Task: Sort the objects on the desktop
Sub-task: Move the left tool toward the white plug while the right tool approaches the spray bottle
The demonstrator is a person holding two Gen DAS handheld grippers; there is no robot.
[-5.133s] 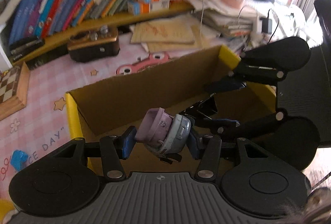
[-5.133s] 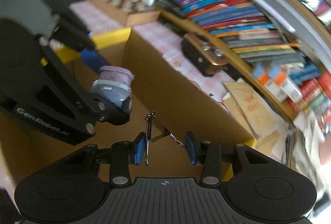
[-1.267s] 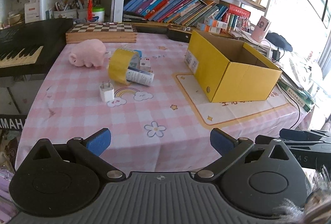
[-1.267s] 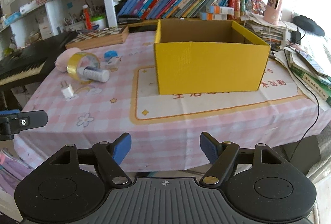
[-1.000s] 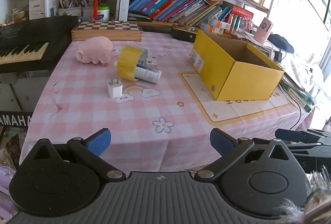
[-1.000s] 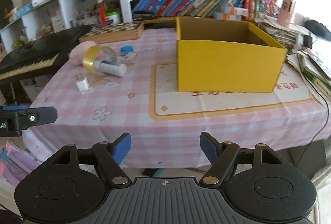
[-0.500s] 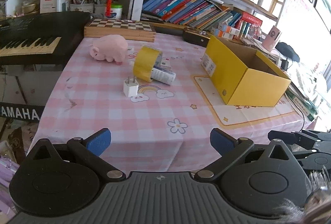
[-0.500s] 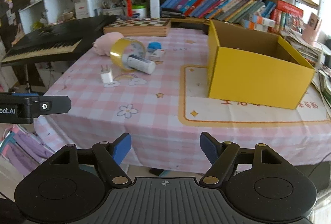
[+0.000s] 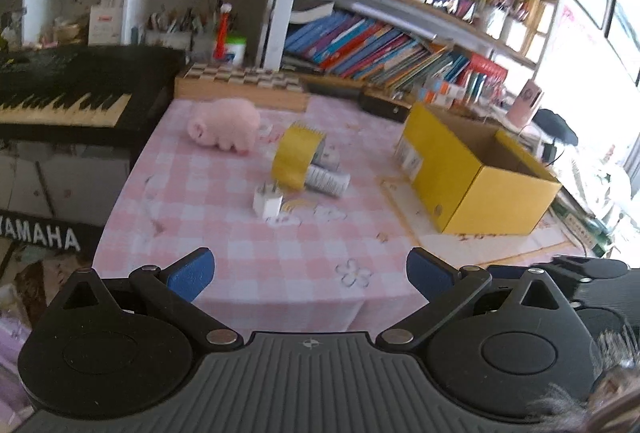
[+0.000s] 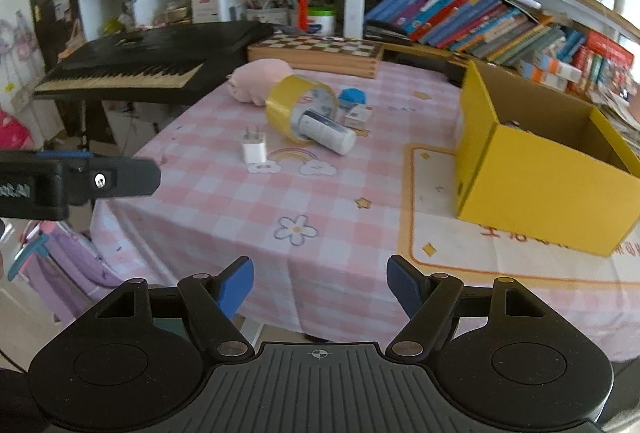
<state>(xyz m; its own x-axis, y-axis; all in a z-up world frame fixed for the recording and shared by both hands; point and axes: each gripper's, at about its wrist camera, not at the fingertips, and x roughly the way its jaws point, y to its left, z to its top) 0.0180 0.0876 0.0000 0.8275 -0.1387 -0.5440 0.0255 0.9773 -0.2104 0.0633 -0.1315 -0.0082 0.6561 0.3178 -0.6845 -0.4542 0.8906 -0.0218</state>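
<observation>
On the pink checked tablecloth (image 10: 320, 201) lie a pink plush pig (image 9: 226, 125), a yellow tape roll (image 10: 294, 101) with a white tube (image 10: 328, 133) poking out of it, a white plug adapter (image 10: 254, 150), a blue cap (image 10: 352, 97) and a small white box (image 10: 357, 117). An open yellow cardboard box (image 10: 536, 181) stands at the right. My left gripper (image 9: 310, 275) hangs open and bare off the table's near edge. My right gripper (image 10: 320, 287) is open too, with nothing between its fingers. In the right wrist view the left gripper's finger (image 10: 116, 177) shows at the left.
A black keyboard (image 10: 148, 67) stands left of the table. A wooden chessboard case (image 10: 316, 53) lies at the table's back edge, with bookshelves (image 10: 480, 17) behind. Papers and a cable crowd the far right beyond the box.
Both grippers, which held a small purple-grey object and a clip over the box, are now bare and back off the table. Over the last second both views swung left.
</observation>
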